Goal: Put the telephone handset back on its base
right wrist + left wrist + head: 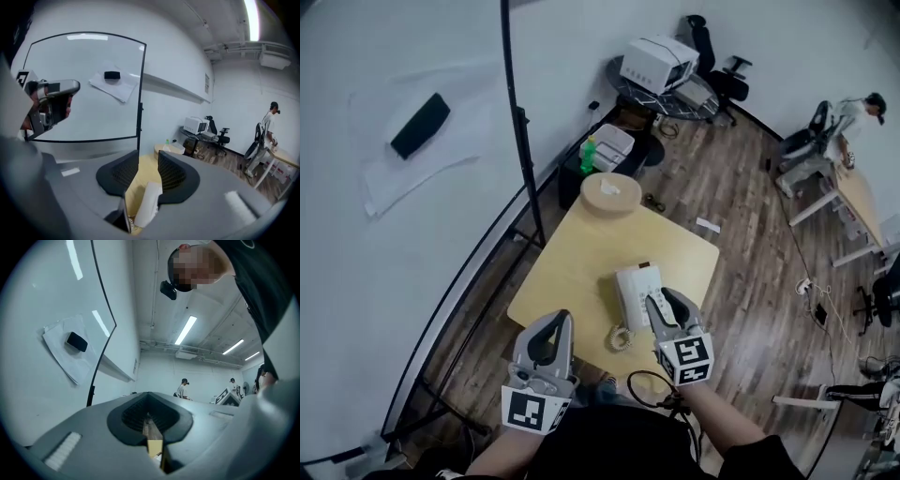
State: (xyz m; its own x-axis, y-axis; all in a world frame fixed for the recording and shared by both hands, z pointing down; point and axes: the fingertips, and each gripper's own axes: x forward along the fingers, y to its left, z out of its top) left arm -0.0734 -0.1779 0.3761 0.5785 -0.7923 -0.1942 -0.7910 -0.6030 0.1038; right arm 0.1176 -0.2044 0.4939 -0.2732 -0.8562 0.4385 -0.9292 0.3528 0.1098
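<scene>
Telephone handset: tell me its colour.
White. The telephone handset shows best in the right gripper view.

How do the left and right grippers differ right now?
Jaws: the left gripper has them together, nothing between; the right gripper has them apart with the white handset between, against one pad, a gap at the other. Place: the left gripper is by the table's near edge, the right at the phone base. Both carry a marker cube.
</scene>
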